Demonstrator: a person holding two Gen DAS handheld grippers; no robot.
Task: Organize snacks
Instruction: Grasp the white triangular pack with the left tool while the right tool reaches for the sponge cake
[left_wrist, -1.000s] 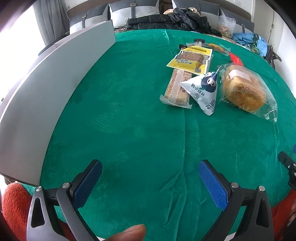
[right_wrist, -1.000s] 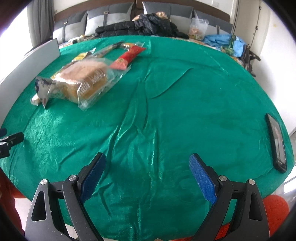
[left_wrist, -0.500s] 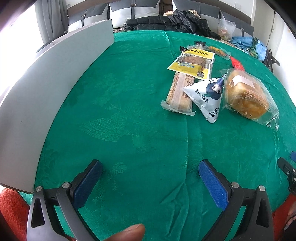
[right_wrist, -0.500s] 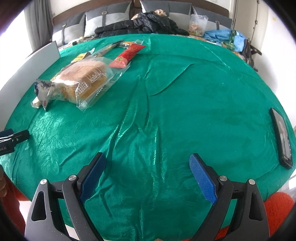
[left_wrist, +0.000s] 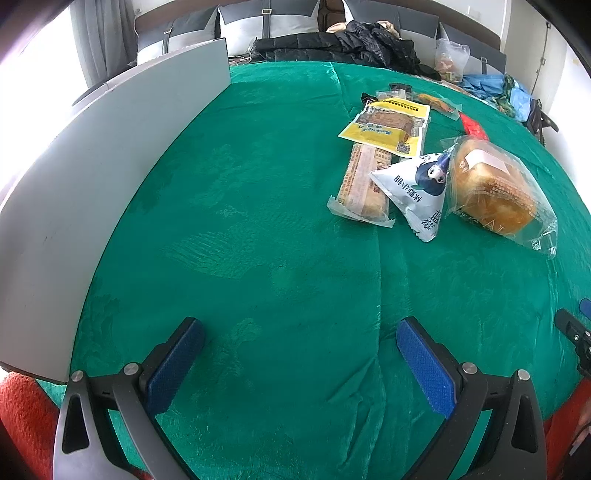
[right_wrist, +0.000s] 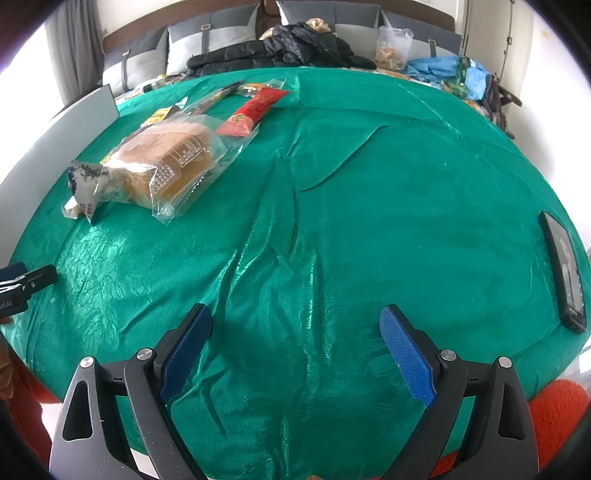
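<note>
Left wrist view, bottom of frame: left gripper (left_wrist: 299, 354) spread wide, blue pads (left_wrist: 424, 365) w/ nothing between them, hovering over the green cloth (left_wrist: 258, 229) on the bench. Right gripper's tip (left_wrist: 576, 332) pokes in at the right edge. Grey board (left_wrist: 110, 173) runs up the left side of the frame, standing on edge along the cloth.

Mid-right of that frame, the snacks sit in a loose cluster: long biscuit pack (left_wrist: 364, 182), nearest; triangular white pouch (left_wrist: 417, 192) just right of it, overlapping its edge; bagged bread (left_wrist: 493, 186) in clear wrap, touching the pouch. Above them, yellow packet (left_wrist: 388, 127) lies partly over the biscuit pack's far end. Farther up, a few small packs near the orange snack pack (left_wrist: 437, 104), too small to read. Red packet (left_wrist: 474, 127) peeks out behind the bread.

Right wrist view, bottom: right gripper (right_wrist: 295, 343) also spread wide, empty, above wrinkled cloth. Left gripper's tip shows at the left edge, mid-height. Black phone (right_wrist: 565, 273) at the right edge, screen up, well apart from the snacks. Upper left: bread bag, w/ the red packet beyond it. Top of frame, off the bench: black jacket (right_wrist: 295, 48), grey cushions (right_wrist: 214, 40), prob. a sofa.
</note>
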